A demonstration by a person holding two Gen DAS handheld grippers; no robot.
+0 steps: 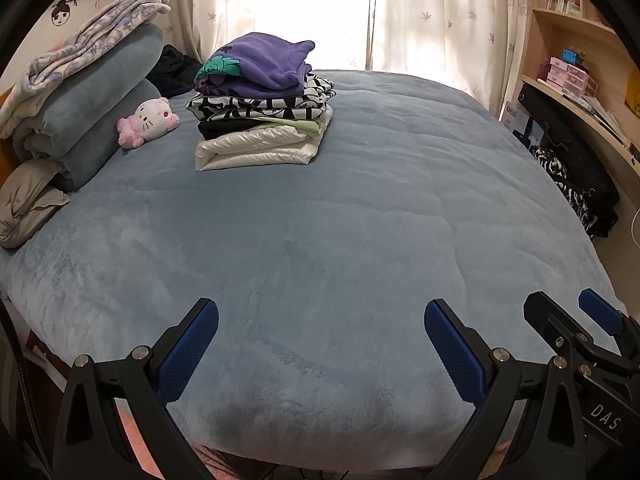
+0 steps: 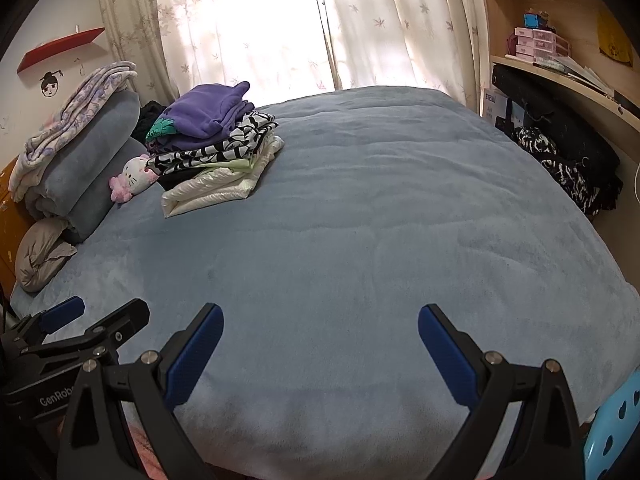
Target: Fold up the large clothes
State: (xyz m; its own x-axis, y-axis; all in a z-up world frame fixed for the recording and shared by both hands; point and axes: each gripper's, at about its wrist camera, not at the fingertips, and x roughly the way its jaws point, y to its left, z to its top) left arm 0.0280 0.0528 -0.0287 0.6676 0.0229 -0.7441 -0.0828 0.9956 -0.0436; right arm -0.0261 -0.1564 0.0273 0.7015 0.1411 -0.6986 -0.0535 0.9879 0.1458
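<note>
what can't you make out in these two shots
- Lower layers of the folded stack: both views show only edges, so the garment types are unclear.
- Dark heap behind the stack: partly hidden by it in both views.
- Black-and-white clothes beside the bed: crumpled, mostly below the mattress edge.
- Shelf boxes: labels too small.
- Right claw: cut off in the left wrist view.

You have the bed (image 1: 320, 240) under a blue-grey plush cover. On it, upper left of the frame, sits a stack of folded clothes (image 1: 260, 108), a plush cat (image 1: 150, 120) beside it, and rolled bedding (image 1: 92, 108) at the left edge.
</note>
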